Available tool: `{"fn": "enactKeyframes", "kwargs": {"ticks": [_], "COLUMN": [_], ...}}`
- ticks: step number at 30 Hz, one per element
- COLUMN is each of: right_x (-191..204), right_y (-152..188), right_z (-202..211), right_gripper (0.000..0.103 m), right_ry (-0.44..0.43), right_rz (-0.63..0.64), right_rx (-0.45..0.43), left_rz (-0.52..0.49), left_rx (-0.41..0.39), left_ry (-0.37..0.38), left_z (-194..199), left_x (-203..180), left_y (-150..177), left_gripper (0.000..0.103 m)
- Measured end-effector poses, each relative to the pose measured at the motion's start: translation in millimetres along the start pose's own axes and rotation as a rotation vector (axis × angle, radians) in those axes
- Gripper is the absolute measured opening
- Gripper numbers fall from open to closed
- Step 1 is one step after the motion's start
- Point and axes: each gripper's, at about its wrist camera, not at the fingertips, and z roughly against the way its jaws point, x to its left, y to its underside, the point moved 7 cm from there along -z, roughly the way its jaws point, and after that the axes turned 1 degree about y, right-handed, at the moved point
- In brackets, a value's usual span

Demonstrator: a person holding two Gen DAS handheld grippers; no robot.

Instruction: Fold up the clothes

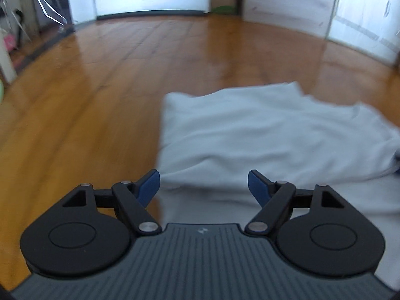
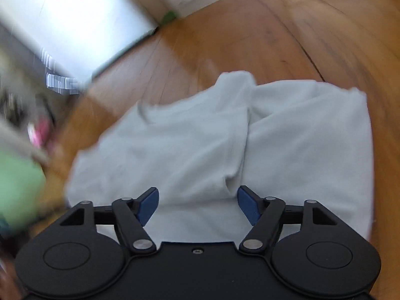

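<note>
White garment (image 2: 212,145) lies crumpled on wood floor (image 1: 100,80), partly folded, a seam ridge running approx 12 to 6 o'clock in right wrist view. Left claw (image 1: 203,187) wide open, nothing held, over garment's near-left edge; cloth spreads toward 2 o'clock. Right claw (image 2: 197,203) also wide open, empty, above cloth's near middle. Both views blurred.

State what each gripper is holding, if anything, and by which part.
Nothing is held. The left gripper and the right gripper are both open, with the pale garment lying on the wooden floor beyond their fingers.
</note>
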Motion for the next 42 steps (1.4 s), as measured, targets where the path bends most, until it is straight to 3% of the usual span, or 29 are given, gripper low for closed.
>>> {"fn": "enactKeyframes", "kwargs": {"ticks": [1,2,3,4,12,13,16,19,21,22,23,24,26,27,29,32,35,38,42], "right_x": [-0.7,7.3,15.6,23.9,94.3,82.8,47.5,27.4,34.9,46.4,65.0,87.8,136.2,160.7,201.8,252.1,287.0,309.5,320.7], "right_y": [-3.0,-3.5,-4.0,-4.6,-10.0,-2.6,20.6,36.4,36.6,31.4,26.8,20.5,7.3,1.0,-12.8,-21.8,-27.1,-25.8,-22.7], "right_z": [-2.4,3.6,9.8,16.1,68.9,62.6,44.9,26.9,17.3,17.3,19.3,19.8,2.9,-4.6,-39.1,-108.7,-184.3,-235.5,-269.2], "right_gripper": [0.077,0.07,0.019,0.007,0.007,0.007,0.007,0.007,0.014,0.014,0.014,0.022,0.043,0.044,0.044,0.044,0.046,0.055,0.056], "right_ry": [-0.025,-0.007,0.012,0.031,0.182,0.219,0.326,0.402,0.548,0.573,0.545,0.491,0.287,0.184,-0.051,-0.215,-0.21,-0.17,-0.101], "right_rz": [-0.05,-0.004,0.043,0.091,0.47,0.465,0.445,0.43,0.476,0.517,0.562,0.609,0.638,0.651,0.644,0.717,0.761,0.762,0.782], "right_rx": [-0.013,-0.04,-0.068,-0.096,-0.318,-0.257,-0.069,0.104,0.103,0.06,0.001,-0.052,-0.037,-0.029,0.066,0.232,0.392,0.485,0.535], "left_rz": [-0.008,-0.011,-0.017,-0.031,-0.172,-0.166,-0.068,0.027,0.077,0.114,0.168,0.222,0.263,0.265,0.268,0.273,0.277,0.253,0.173], "left_rx": [0.0,-0.001,-0.003,-0.006,-0.141,-0.141,-0.099,-0.059,-0.039,-0.029,-0.017,-0.004,0.0,-0.003,-0.011,-0.022,-0.032,-0.086,-0.096], "left_ry": [-0.008,-0.017,-0.024,-0.033,-0.147,-0.164,-0.109,-0.054,-0.019,0.01,0.053,0.096,0.139,0.148,0.167,0.195,0.222,0.247,0.255], "left_z": [-1.6,-4.1,-4.5,-5.6,-2.4,-5.4,-9.0,-12.4,-15.2,-16.5,-17.1,-17.6,-18.6,-19.2,-20.3,-21.9,-23.5,-21.3,-21.3], "left_x": [-0.1,0.8,3.6,4.1,13.3,17.6,31.7,44.9,50.5,54.3,59.4,64.5,67.9,67.7,67.2,66.5,65.9,59.3,44.0], "left_y": [4.2,7.8,13.0,15.1,6.8,5.9,8.6,11.1,12.9,13.0,12.6,11.9,11.0,10.8,10.3,9.5,8.7,6.0,2.8], "left_gripper": [0.077,0.077,0.077,0.077,0.075,0.067,0.049,0.046,0.046,0.046,0.046,0.049,0.049,0.049,0.049,0.049,0.049,0.046,0.024]}}
